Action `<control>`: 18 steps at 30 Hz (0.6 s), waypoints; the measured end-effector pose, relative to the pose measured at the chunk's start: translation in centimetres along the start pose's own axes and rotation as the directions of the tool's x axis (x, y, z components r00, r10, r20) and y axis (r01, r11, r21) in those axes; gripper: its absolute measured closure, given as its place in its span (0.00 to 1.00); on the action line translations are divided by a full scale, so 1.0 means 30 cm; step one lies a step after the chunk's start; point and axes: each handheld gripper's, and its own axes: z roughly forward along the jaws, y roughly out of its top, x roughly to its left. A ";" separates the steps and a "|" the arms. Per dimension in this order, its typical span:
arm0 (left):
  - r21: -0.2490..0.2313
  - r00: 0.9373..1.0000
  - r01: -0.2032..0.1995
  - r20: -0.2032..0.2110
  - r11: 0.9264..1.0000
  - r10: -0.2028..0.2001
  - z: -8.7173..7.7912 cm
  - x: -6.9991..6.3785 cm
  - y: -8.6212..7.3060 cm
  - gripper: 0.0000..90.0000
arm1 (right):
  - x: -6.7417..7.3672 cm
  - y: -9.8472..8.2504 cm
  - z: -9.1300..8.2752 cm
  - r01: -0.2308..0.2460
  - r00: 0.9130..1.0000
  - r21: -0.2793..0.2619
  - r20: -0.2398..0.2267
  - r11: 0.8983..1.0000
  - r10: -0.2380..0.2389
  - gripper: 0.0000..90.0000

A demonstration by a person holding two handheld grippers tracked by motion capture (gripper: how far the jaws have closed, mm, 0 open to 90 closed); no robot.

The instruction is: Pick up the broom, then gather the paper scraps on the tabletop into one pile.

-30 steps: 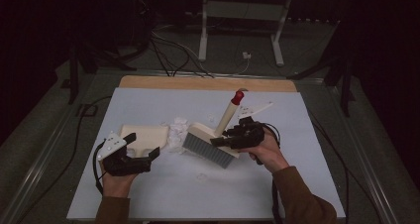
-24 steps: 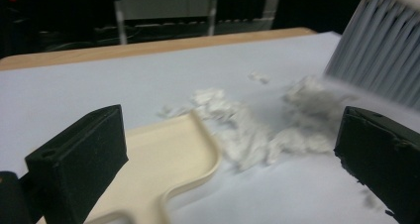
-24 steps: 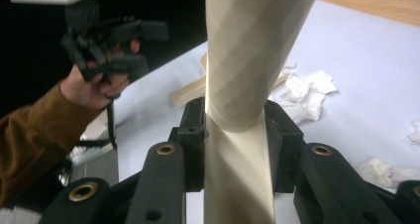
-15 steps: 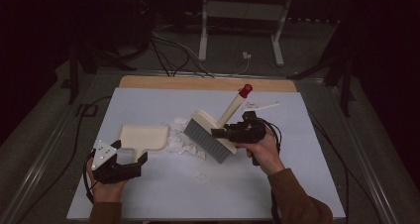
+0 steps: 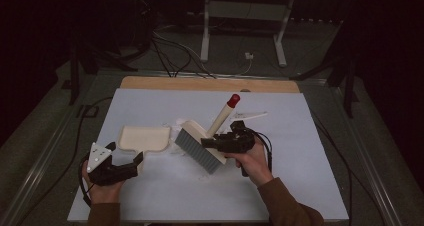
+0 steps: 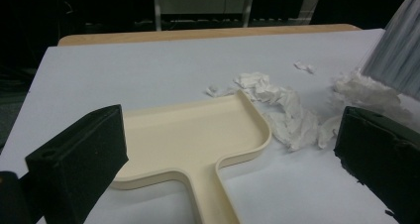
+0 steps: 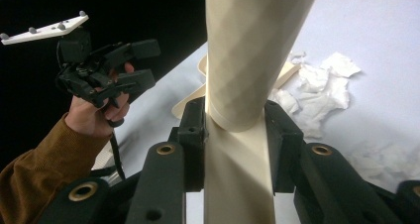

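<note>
Right claw [image 5: 212, 142] clamps the brush [image 5: 200, 148], left claw [image 5: 126, 158] gapes near the dustpan [image 5: 143, 138]; unheld, that pan may skid when paper scraps [image 6: 289, 115] arrive.

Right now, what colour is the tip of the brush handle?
Red: the cap on the cream brush handle shows best in the high view.

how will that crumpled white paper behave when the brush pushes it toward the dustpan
The crumpled paper looks thin and torn, so it is probably very light and floppy. Loose scraps may scatter rather than slide as one heap. The dustpan lies free on the smooth table, so it could skid.
</note>
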 end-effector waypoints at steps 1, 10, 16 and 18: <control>-0.001 1.000 0.001 -0.002 1.000 -0.001 -0.002 0.002 0.000 0.01 | 0.001 -0.002 0.007 -0.004 1.000 0.002 -0.002 1.000 0.004 0.75; -0.009 1.000 0.007 -0.018 1.000 -0.007 -0.010 0.009 -0.001 0.01 | 0.020 -0.020 0.059 -0.010 1.000 0.018 -0.020 1.000 0.010 0.75; -0.007 1.000 0.005 -0.022 1.000 -0.005 -0.008 0.009 -0.001 0.01 | 0.030 -0.049 0.097 -0.010 0.999 0.052 -0.038 0.999 0.012 0.75; -0.003 1.000 0.006 -0.023 1.000 -0.006 -0.008 0.009 -0.002 0.01 | 0.033 -0.058 0.112 -0.008 0.999 0.060 -0.041 0.998 0.010 0.75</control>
